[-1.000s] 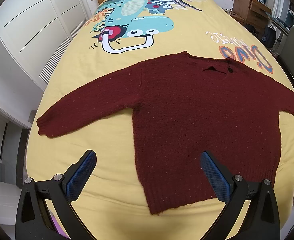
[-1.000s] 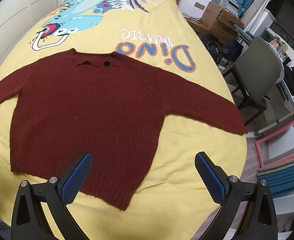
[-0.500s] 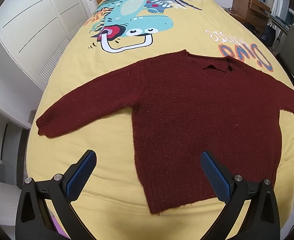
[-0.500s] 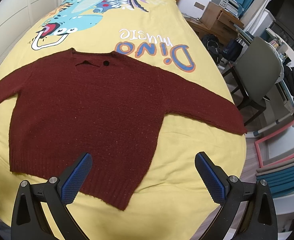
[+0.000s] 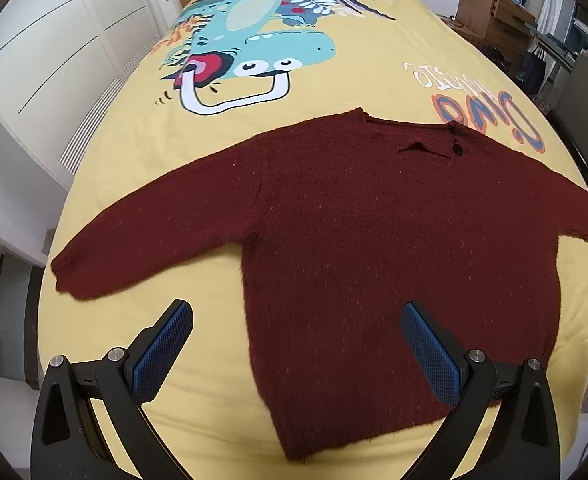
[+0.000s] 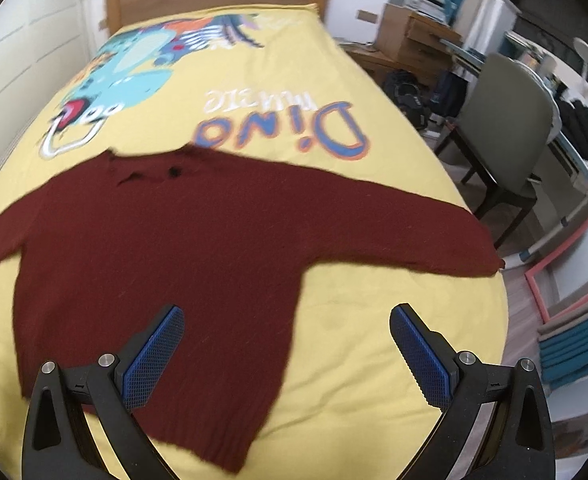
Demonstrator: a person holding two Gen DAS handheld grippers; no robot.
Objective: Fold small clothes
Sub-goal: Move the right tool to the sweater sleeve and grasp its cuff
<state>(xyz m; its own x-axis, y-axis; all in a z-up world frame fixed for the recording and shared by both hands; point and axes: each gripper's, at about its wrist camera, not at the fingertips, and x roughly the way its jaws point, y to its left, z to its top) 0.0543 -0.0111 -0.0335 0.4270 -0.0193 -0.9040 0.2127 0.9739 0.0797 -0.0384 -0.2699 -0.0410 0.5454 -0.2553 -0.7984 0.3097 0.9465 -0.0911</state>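
A small dark red knitted sweater [image 5: 353, 240] lies flat, face up, on a yellow bed cover [image 5: 142, 152], both sleeves spread out to the sides. It also shows in the right wrist view [image 6: 182, 248]. My left gripper [image 5: 295, 332] is open and empty, above the sweater's lower left hem. My right gripper [image 6: 286, 340] is open and empty, above the sweater's lower right side. The left sleeve cuff [image 5: 68, 276] lies near the bed's left edge. The right sleeve cuff [image 6: 489, 256] reaches the bed's right edge.
The cover has a dinosaur print [image 5: 250, 52] and "Dino" lettering [image 6: 294, 128]. White wardrobe doors [image 5: 46, 64] stand left of the bed. A grey chair [image 6: 505, 128], wooden drawers [image 6: 413, 36] and bags stand on the right. A wooden headboard [image 6: 214, 0] is at the far end.
The right gripper has dropped lower and tilted toward the sweater, its view now blurred by motion. The left gripper has moved slightly closer. The sweater has not moved.
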